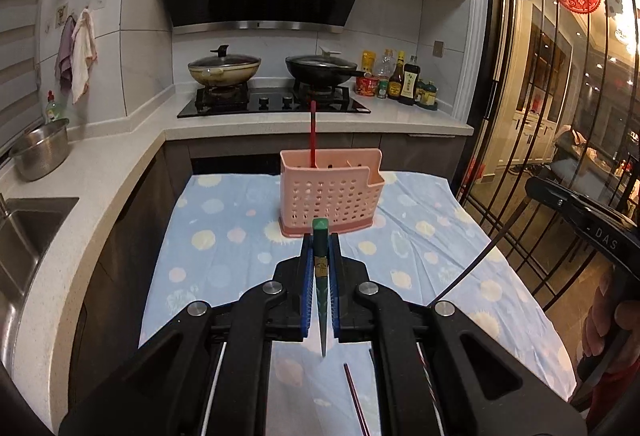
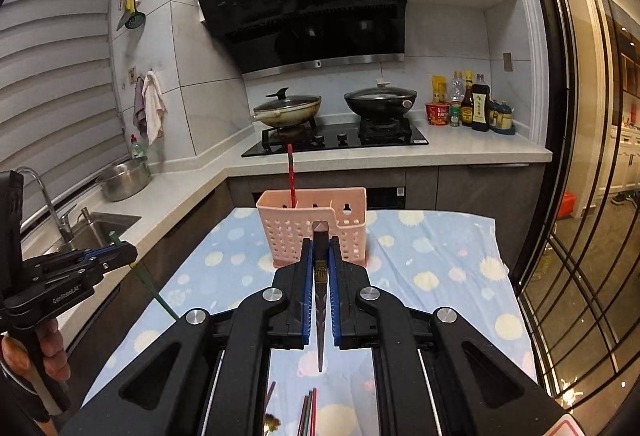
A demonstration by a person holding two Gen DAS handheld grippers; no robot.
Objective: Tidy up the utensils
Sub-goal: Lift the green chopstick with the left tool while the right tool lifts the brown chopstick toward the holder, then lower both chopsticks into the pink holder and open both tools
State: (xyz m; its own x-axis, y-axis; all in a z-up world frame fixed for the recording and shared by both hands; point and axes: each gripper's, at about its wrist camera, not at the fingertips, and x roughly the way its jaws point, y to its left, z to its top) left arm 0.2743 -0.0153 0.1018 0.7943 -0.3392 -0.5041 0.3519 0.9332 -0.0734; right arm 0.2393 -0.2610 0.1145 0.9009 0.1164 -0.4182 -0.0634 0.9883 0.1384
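Over on the left, the left gripper (image 1: 320, 236) is clenched on a green chopstick (image 1: 320, 232), its square butt poking out past the fingertips and its thin tip hanging down toward the cloth. From the right wrist view the same left gripper (image 2: 120, 250) sits far left, well apart from the holder, the green chopstick (image 2: 154, 290) slanting down out of it. Moving to the centre, a pale blue cloth with yellow and white dots (image 1: 224, 248) covers the counter, and on it stands the pink perforated plastic utensil holder (image 1: 330, 198). One red chopstick (image 1: 312, 134) stands nearly upright in its left compartment; the other compartments I cannot see into. The same pink holder (image 2: 312, 224) and red chopstick (image 2: 291, 174) show from the right wrist. The right gripper (image 2: 320, 240) is clamped on a dark brown chopstick (image 2: 320, 236), held butt-forward, aimed at the holder's middle but not touching it. Near the bottom edge, a few loose chopsticks (image 2: 308, 412) lie on the cloth beneath the right gripper. Behind everything, a black gas hob (image 1: 276, 102) carries two lidded pans, and at far right a cluster of sauce bottles (image 1: 400, 78) lines the wall.
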